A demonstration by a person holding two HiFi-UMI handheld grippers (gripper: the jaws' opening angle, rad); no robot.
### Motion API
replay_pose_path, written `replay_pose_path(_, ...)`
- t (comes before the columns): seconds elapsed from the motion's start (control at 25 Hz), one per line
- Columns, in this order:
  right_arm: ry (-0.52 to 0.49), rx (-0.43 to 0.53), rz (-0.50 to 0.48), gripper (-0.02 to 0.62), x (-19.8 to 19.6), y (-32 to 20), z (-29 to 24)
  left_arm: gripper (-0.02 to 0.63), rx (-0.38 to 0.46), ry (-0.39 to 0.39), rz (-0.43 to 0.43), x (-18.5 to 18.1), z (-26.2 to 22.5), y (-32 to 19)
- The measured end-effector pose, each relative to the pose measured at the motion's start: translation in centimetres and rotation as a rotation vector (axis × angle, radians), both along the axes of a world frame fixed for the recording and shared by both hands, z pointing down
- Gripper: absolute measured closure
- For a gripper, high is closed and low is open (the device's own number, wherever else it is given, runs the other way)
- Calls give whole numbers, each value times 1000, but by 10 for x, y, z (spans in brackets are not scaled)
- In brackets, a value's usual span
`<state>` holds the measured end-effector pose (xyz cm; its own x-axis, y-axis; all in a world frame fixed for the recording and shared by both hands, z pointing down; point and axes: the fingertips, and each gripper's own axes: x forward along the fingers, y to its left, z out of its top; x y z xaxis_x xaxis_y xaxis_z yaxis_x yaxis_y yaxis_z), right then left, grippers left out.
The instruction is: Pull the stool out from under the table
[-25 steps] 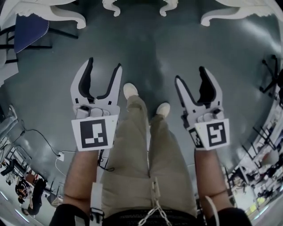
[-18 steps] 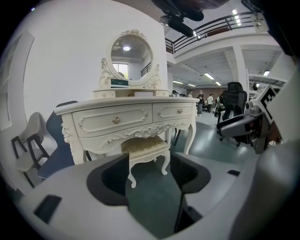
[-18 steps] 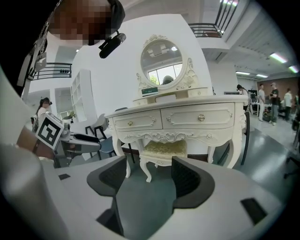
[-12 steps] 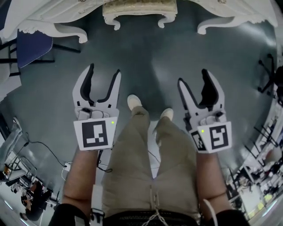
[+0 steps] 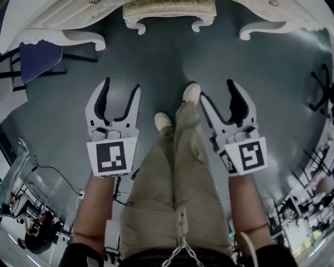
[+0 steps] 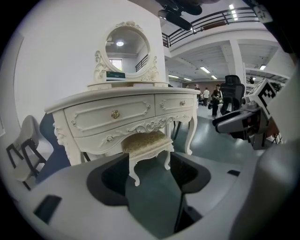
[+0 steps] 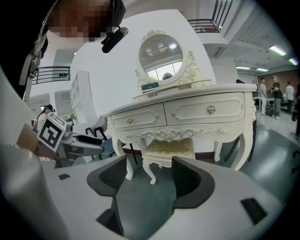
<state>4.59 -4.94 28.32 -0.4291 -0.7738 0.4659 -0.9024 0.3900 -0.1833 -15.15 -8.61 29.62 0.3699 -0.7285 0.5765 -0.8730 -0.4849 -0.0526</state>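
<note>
A cream carved stool [image 5: 169, 11] with a gold cushion stands tucked under the white dressing table [image 5: 49, 23] at the top of the head view. The left gripper view shows the stool [image 6: 146, 146] under the table [image 6: 119, 112]; so does the right gripper view, with stool [image 7: 168, 152] and table [image 7: 187, 115]. My left gripper [image 5: 119, 94] is open and empty, well short of the stool. My right gripper [image 5: 219, 94] is also open and empty, held at about the same height. Both point toward the table.
The person's legs and white shoes [image 5: 191, 93] step between the grippers on the dark grey floor. A blue chair [image 5: 36, 55] stands at the table's left. A black office chair [image 5: 323, 88] is at the right edge. Cables [image 5: 57, 174] lie on the floor at lower left.
The stool and table have come further into the head view as the person walked forward. The right foot has stepped ahead. Both grippers stay open.
</note>
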Motion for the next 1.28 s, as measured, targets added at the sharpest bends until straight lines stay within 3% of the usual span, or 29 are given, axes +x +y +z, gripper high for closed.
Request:
replay_pose_path(0.56, 74, 8, -81, 321, 37, -71, 18, 350, -12, -18, -34, 28, 10, -53)
replay_pose_path(0.88, 112, -19, -130, 321, 50, -108, 57, 350, -22, -67, -37, 37, 43, -86)
replay_pose_path(1.28, 144, -45, -159, 321, 49, -156, 98, 350, -99, -46, -123, 32, 98, -125)
